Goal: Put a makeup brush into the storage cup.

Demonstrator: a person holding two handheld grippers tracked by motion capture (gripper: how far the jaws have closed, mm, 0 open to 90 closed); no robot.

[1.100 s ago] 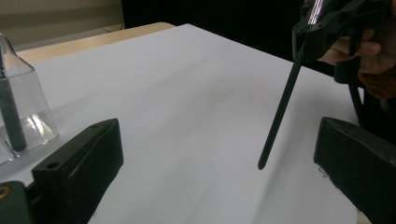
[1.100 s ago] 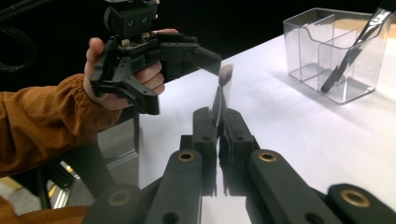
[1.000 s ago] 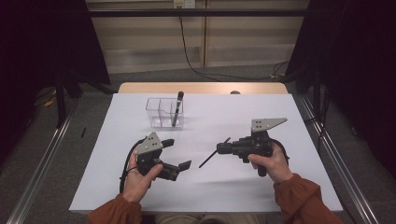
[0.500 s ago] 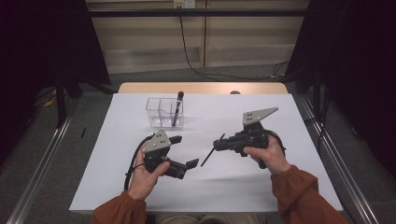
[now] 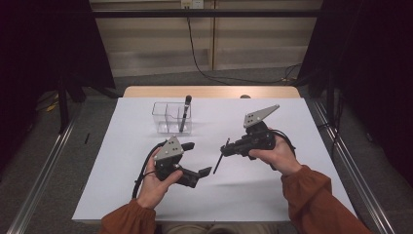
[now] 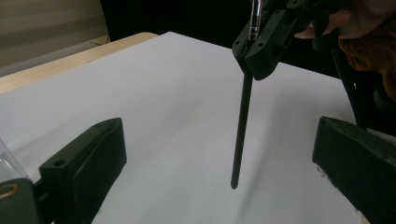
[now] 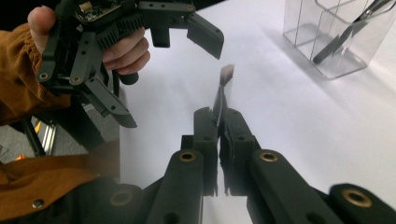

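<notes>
While my right gripper (image 5: 228, 149) is clamping its jaws tight on the thin black brush (image 5: 220, 158), the handle is hanging down-left over the white table (image 5: 292, 185), clear of it. My left gripper (image 5: 200, 160) is gaping wide nearby, holding nothing.

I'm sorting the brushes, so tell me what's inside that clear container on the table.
The clear container has compartments; one dark brush stands leaning in the right one, its top above the rim. The other compartments look empty, though the glare makes that uncertain.
</notes>
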